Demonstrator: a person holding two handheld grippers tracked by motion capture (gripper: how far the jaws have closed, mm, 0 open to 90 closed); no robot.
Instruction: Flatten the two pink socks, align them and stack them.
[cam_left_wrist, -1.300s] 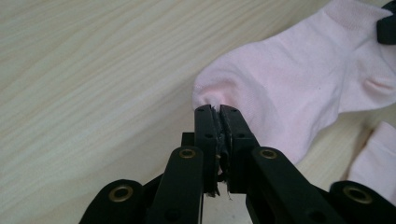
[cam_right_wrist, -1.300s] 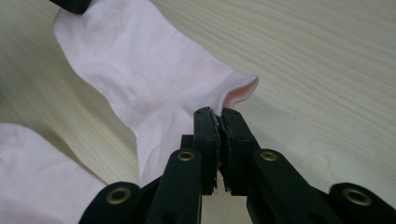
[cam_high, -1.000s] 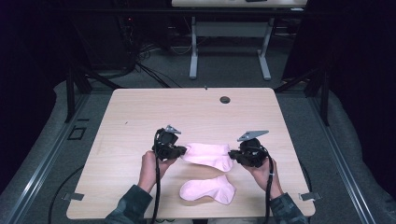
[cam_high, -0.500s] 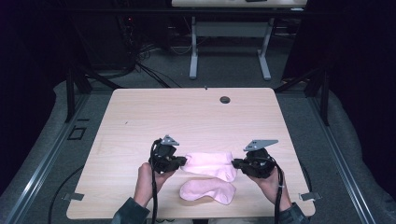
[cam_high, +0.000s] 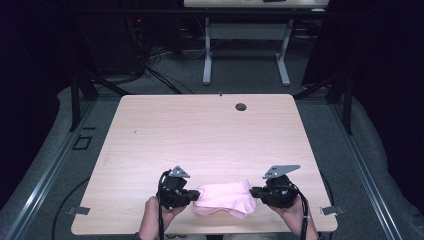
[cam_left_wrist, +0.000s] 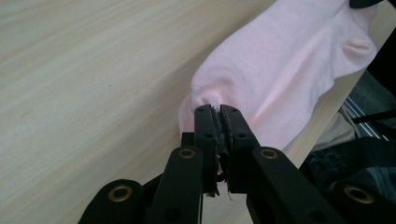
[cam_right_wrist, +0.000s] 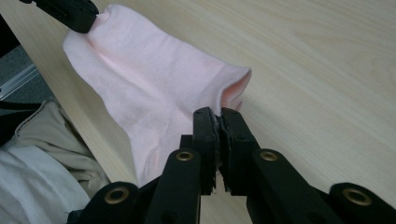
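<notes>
Bare tabletop (cam_high: 200, 135) beyond near-edge pink sock (cam_high: 225, 197)

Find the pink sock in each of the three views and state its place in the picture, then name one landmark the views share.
High view: pink sock at bottom centre, stretched between the left tool and right tool.
Left gripper view: upper right, its end pinched in the shut jaws.
Right gripper view: upper left to centre, its edge pinched in the shut jaws.
Shared landmark: the table's near edge.
</notes>
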